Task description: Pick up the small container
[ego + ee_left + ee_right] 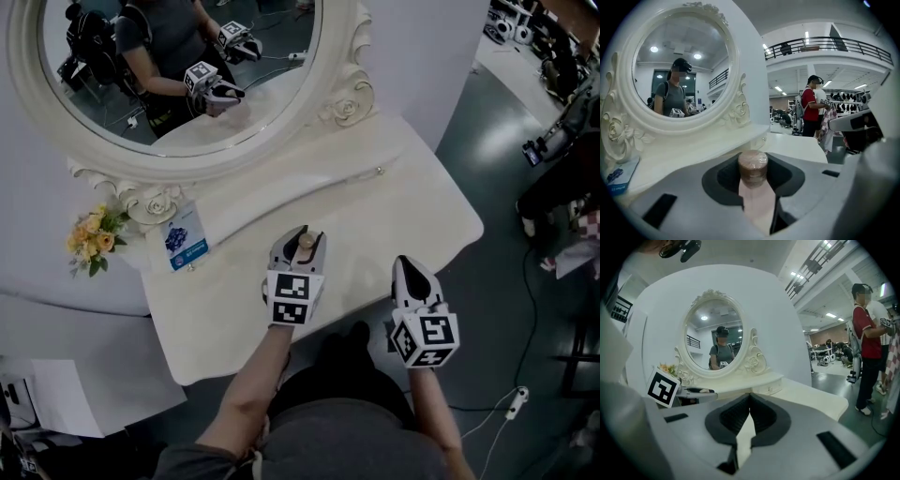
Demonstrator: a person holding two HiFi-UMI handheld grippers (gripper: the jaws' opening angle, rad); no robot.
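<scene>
The small brown round container (753, 168) is clamped between the left claw's (302, 238) pads, low over the cream tabletop (398, 206); lifting apparently remains. The right claw (407, 264) is closed together, empty.

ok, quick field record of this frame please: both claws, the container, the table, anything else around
left claw: shut on the small container, pads on its sides
small container: upright, brown cap, pale pink body, over the middle of the table
lifted: cannot tell
right claw: shut, empty, near the table's front edge, apart from the container
table: white dressing table with oval mirror
other items: yellow flowers and a card with blue print, at the mirror's base on the left
</scene>
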